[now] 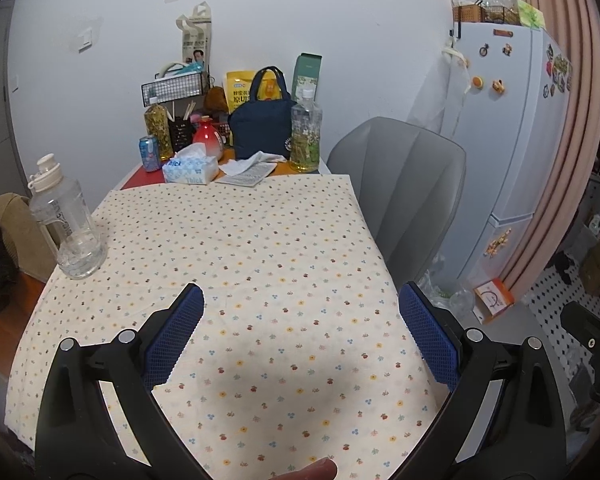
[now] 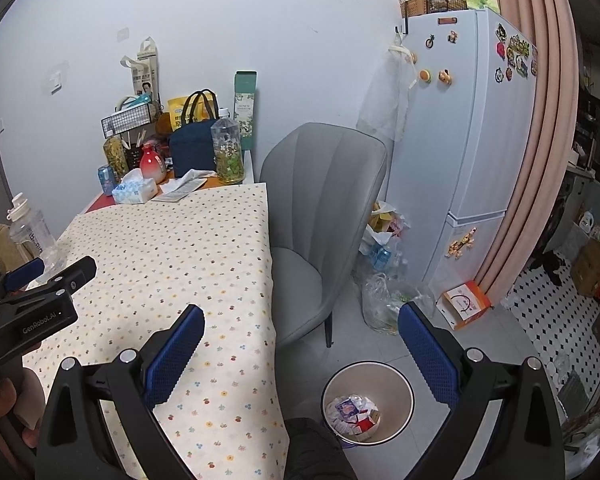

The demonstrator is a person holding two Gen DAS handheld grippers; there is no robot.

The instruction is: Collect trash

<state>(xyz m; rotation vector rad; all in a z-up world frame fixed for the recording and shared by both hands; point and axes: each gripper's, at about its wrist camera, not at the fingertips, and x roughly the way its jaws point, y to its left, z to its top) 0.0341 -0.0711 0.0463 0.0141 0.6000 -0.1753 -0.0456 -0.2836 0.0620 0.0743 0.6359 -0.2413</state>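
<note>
A round waste bin stands on the floor by the table's near right corner, with crumpled paper and wrappers inside. My right gripper is open and empty, above the table edge and the bin. My left gripper is open and empty over the flower-print tablecloth; it also shows in the right wrist view at the far left. A crumpled white tissue and a printed leaflet lie at the table's far end.
A clear water bottle stands at the table's left edge. A tissue box, blue can, navy bag and tea bottle crowd the far end. A grey chair, fridge and floor bags stand to the right.
</note>
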